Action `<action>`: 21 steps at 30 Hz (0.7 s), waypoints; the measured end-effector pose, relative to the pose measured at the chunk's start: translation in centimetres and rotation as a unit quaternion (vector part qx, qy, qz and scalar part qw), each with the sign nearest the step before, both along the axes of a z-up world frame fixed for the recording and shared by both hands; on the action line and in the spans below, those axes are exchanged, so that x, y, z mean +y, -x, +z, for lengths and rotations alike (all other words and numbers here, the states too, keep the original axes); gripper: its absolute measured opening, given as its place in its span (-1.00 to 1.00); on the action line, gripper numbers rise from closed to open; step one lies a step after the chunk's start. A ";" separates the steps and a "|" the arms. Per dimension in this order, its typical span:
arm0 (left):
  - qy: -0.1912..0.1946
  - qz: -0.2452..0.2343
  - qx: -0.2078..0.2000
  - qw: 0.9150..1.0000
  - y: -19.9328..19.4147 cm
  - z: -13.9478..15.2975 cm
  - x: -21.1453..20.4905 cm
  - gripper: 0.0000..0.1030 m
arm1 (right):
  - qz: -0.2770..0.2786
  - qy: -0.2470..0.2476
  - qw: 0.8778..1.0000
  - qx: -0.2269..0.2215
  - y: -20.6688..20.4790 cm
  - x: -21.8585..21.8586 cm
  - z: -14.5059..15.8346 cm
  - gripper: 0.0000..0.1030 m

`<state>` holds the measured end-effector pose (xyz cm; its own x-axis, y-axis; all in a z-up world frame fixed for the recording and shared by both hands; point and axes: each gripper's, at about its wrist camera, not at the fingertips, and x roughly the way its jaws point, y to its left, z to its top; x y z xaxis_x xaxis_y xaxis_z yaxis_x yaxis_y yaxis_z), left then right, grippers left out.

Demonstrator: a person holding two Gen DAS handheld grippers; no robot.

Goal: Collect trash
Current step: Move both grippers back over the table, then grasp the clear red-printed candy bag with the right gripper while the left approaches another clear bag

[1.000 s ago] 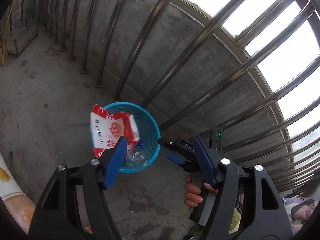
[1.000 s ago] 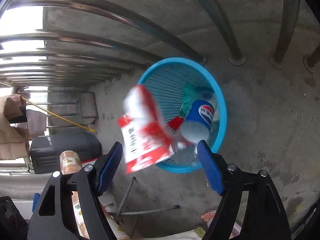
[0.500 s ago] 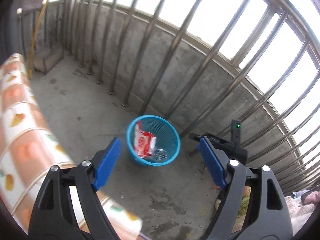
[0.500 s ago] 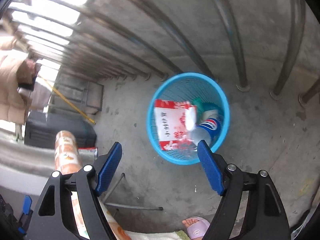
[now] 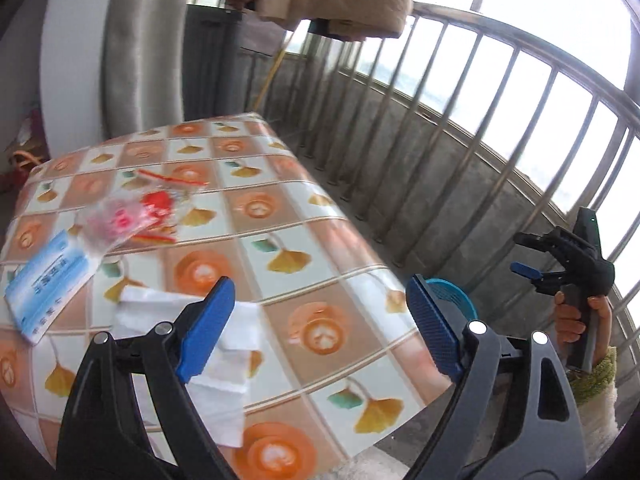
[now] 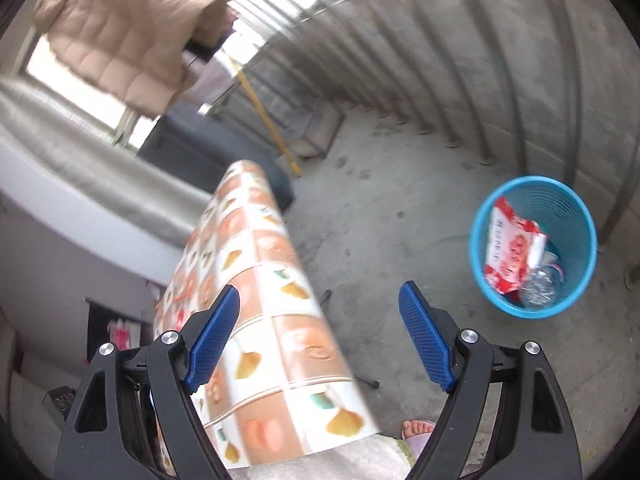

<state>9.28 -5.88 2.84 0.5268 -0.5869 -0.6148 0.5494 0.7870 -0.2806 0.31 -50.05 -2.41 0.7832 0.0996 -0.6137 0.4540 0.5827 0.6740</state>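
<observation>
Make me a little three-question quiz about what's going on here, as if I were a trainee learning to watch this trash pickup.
1. True or false: the red-and-white wrapper lies inside the blue basket.
2. What sits nearest the left gripper on the table?
A. white tissue
B. a glass jar
C. a metal spoon
3. Fill in: neither the left gripper nor the right gripper is holding ____.

Key:
1. True; it rests beside a clear plastic bottle.
2. A, the white tissue; a blue-and-white packet and a clear bag with red bits lie farther off.
3. Anything; both sets of jaws are opening, nothing between them.
</observation>
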 end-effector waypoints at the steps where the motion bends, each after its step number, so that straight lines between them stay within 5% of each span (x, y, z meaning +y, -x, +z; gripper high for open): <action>1: 0.003 0.019 -0.001 1.000 0.1 -0.2 1.8 0.61 | 0.015 0.004 1.000 0.002 -1.0 1.2 0.8 0.55; 6: 0.021 0.100 -0.003 0.995 0.0 -1.3 10.4 0.61 | 0.107 0.000 0.994 0.007 -6.9 6.8 2.5 0.54; 11: 0.060 0.131 0.008 0.989 -1.4 -1.4 15.1 0.61 | 0.203 -0.045 0.978 0.013 -14.0 13.1 2.6 0.54; 17: 0.068 0.103 -0.012 0.992 -4.3 -0.3 15.0 0.49 | 0.275 -0.109 0.955 0.035 -22.5 20.3 1.4 0.50; 21: 0.003 0.079 -0.012 0.997 -7.1 -1.0 12.6 0.30 | 0.292 -0.146 0.942 0.080 -26.9 23.7 -0.7 0.33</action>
<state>16.37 6.72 1.79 0.6277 -0.4985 -0.5980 0.4254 0.8629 -0.2728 27.21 -26.31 -3.12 0.4422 0.6672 -0.5994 0.2230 0.5656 0.7940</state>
